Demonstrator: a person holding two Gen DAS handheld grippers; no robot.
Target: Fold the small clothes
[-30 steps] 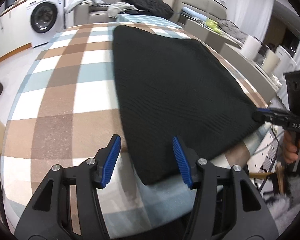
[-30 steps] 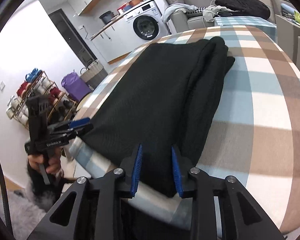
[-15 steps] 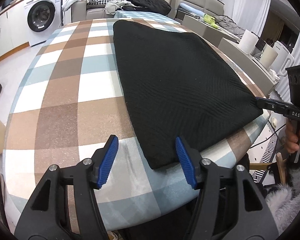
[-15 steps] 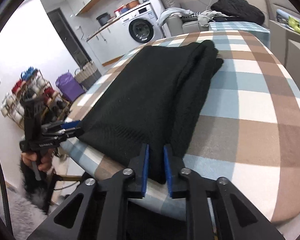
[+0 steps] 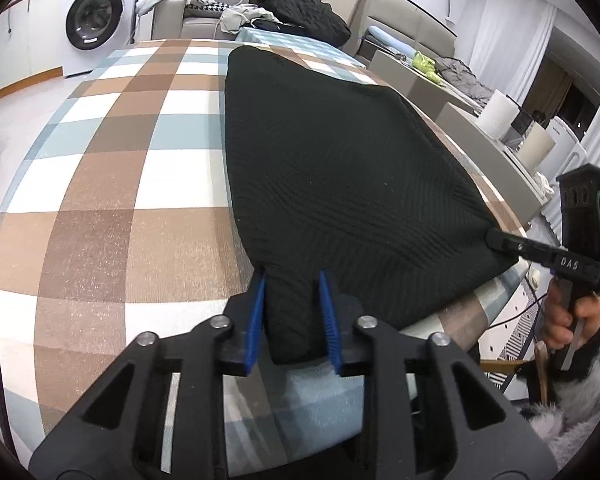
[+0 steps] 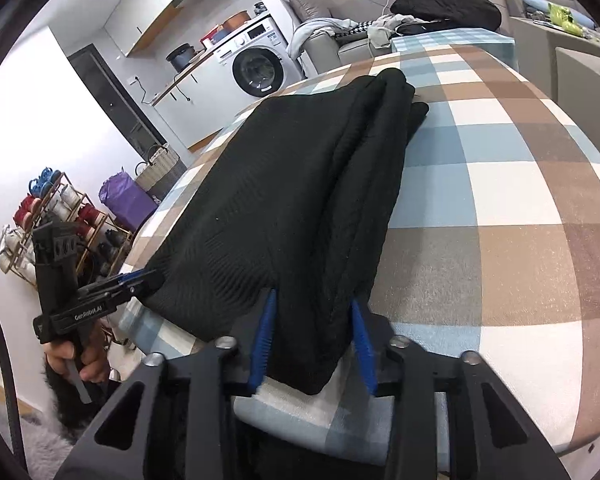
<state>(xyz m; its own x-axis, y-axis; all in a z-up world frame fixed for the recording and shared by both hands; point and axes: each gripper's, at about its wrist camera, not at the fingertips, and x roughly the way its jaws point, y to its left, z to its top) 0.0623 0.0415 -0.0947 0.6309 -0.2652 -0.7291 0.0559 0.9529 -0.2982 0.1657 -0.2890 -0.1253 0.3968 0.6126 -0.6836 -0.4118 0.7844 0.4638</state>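
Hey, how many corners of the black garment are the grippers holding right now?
2. The left gripper is closing on the black garment's near left corner; the right gripper pinches its near right corner. The far corners lie free on the checked tablecloth.

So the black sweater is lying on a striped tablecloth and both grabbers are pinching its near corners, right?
Not quite: the tablecloth is checked, with brown, blue and white squares, not striped. The left wrist view shows it best. The rest holds: the black sweater lies on it, the left gripper, its jaws closing, and the right gripper each at a near corner.
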